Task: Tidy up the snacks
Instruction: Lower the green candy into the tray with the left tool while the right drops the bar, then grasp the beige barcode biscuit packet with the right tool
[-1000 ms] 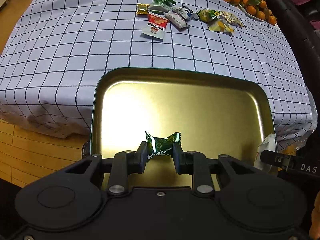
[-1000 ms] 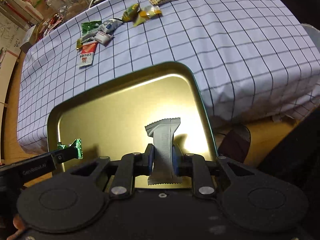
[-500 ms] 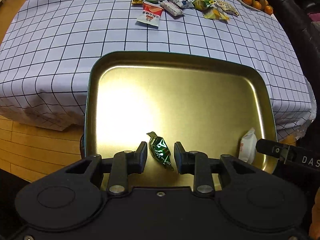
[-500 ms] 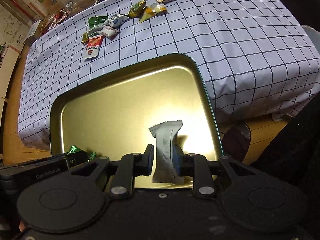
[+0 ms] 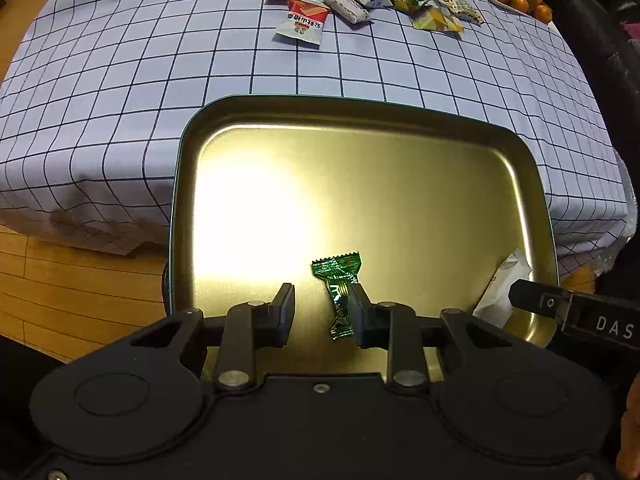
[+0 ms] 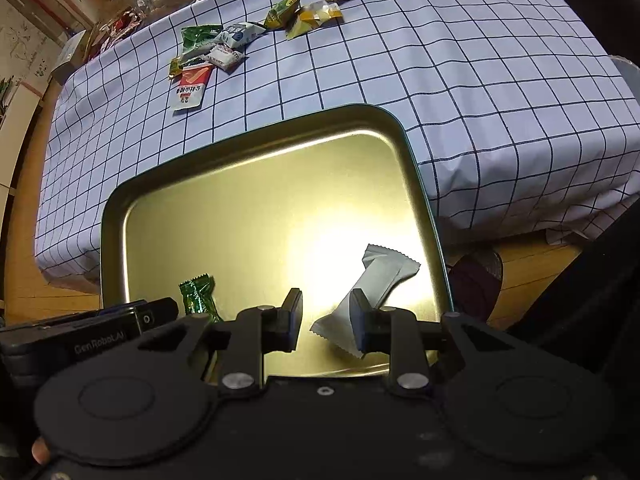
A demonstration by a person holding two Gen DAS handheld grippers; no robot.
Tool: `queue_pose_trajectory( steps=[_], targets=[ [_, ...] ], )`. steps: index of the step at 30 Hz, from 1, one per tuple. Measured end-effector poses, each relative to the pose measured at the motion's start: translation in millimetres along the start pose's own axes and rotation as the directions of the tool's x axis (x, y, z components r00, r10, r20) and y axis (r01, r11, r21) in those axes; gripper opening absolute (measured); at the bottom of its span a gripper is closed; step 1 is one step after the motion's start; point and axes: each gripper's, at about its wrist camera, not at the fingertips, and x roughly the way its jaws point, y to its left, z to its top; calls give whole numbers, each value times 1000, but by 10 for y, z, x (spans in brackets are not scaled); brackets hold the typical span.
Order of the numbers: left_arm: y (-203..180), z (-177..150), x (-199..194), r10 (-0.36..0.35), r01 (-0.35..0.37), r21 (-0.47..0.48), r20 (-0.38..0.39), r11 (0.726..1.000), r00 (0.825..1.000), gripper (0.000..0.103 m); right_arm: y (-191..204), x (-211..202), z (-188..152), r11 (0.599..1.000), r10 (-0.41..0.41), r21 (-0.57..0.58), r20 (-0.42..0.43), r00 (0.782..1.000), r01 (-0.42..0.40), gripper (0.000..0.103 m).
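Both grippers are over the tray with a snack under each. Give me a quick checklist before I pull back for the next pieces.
1. Green candy released by left gripper: ok, jaws apart.
2. White packet released by right gripper: ok, jaws opening, packet leans on one finger.
3. Both snacks inside gold tray: ok.
4. Packet lying flat: cannot tell.
5. Snacks left on checked tablecloth: not ok, red-and-white packet and others remain.

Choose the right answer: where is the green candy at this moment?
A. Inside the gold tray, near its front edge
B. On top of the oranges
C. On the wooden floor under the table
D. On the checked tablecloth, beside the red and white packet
A: the green candy lies on the floor of the gold tray, between the spread fingers of the left gripper, far from the other snacks on the tablecloth.
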Motion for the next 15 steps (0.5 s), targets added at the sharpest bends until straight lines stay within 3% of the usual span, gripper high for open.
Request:
queue_pose_trajectory(
  steps=[5,15],
  targets=[
    [-8,45,-5,21,-21,-5,-22,1000,1000,38,-18,55,83,1000,-14,11,-43,999,15,28],
    [81,432,-130,-36,35,-40,-44,999,998,38,-21,64,426,1000,-1,-11,-106,994,0,32]
  ],
)
